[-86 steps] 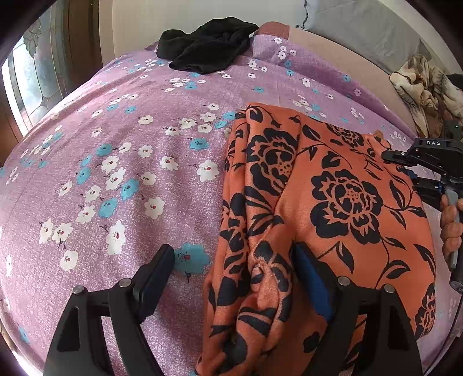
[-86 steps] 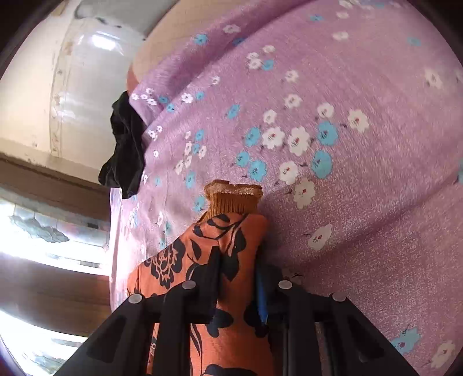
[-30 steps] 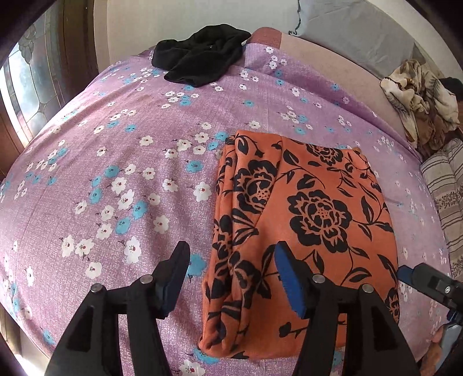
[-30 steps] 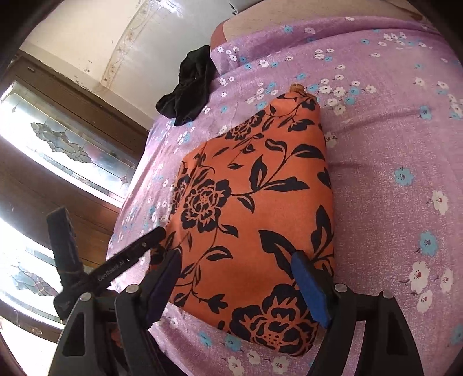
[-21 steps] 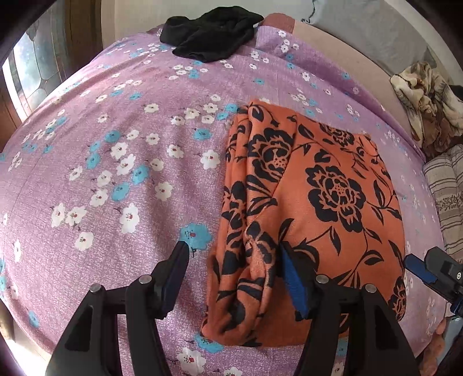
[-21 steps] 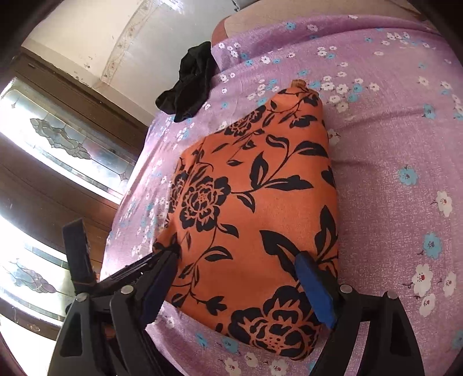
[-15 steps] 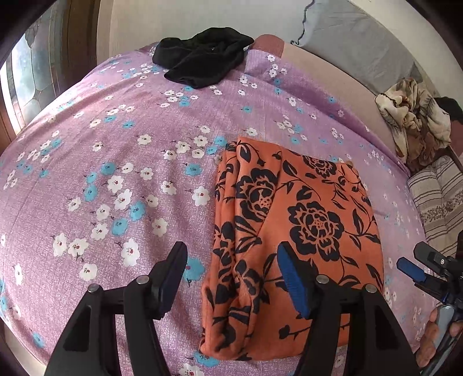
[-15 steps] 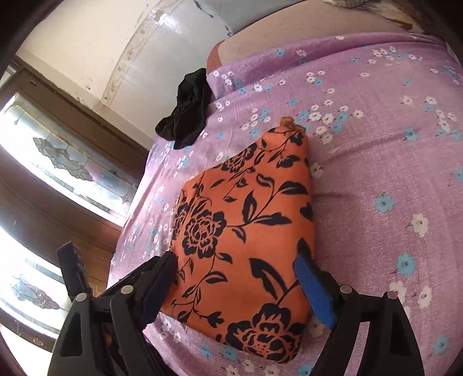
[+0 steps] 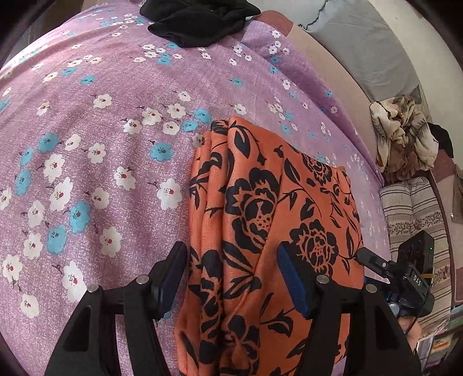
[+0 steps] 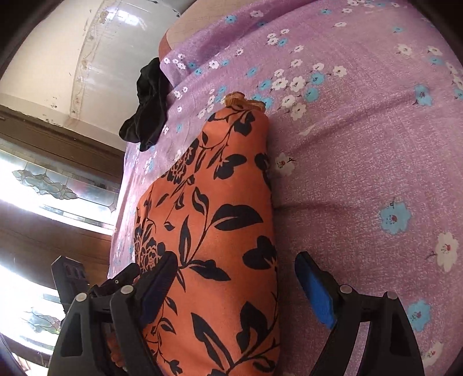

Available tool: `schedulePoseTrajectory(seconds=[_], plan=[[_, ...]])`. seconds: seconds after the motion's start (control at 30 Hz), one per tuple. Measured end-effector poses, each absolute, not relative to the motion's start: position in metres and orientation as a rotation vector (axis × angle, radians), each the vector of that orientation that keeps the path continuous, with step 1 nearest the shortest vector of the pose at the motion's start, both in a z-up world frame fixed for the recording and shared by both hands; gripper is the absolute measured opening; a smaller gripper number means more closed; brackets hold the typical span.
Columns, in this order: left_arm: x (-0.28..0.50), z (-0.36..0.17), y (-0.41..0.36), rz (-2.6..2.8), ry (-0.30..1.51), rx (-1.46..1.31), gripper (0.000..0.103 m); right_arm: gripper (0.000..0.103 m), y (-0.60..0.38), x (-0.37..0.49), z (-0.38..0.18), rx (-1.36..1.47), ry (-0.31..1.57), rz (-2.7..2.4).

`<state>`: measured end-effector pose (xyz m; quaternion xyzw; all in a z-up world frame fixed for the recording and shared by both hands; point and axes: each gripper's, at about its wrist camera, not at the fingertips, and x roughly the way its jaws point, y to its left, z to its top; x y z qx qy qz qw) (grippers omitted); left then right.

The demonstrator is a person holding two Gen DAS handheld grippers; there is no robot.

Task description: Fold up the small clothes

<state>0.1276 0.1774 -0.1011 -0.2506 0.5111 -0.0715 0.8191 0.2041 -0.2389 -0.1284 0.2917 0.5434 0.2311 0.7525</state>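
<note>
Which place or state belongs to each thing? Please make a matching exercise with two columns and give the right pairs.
Things:
1. orange floral garment
2. black garment
3. left tool
4. striped cushion

Places or states:
A. bunched at the far edge of the bed
B. open, astride a folded edge
C. folded on the purple bedsheet
D. beside the bed, under crumpled beige cloth

Pairs: 1-C, 2-A, 3-B, 4-D

Orange black-flowered garment (image 9: 269, 219) folded flat on purple bedspread (image 9: 86, 144).
</note>
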Motion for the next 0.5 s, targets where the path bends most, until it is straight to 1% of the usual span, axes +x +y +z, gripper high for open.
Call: schedulePoseTrajectory(seconds=[0.1,0.13,0.17,0.2,0.27,0.33,0.47,0.5], plan=[[0.129,-0.106,0.182,-0.176,1.085,-0.549,0.066,0.084,-0.231,0.204,-0.134,0.621,1.181,0.526],[0.129,-0.107,0.184,-0.182,1.087,-0.561,0.066,0.078,-0.229,0.205,-0.134,0.608,1.180,0.528],[0.130,-0.107,0.187,-0.184,1.088,-0.573,0.066,0.067,-0.228,0.205,-0.133,0.598,1.178,0.534],[0.129,-0.106,0.190,-0.185,1.082,-0.583,0.065,0.066,-0.226,0.206,-0.133,0.588,1.182,0.543],[0.128,-0.103,0.196,-0.183,1.061,-0.600,0.065,0.065,-0.222,0.206,-0.131,0.563,1.188,0.541],[0.129,-0.108,0.193,-0.202,1.083,-0.610,0.065,0.065,-0.222,0.206,-0.132,0.563,1.189,0.545],[0.131,-0.111,0.178,-0.231,1.086,-0.541,0.066,0.067,-0.221,0.207,-0.136,0.587,1.196,0.543],[0.132,-0.112,0.180,-0.237,1.080,-0.566,0.059,0.067,-0.220,0.207,-0.136,0.587,1.196,0.542]])
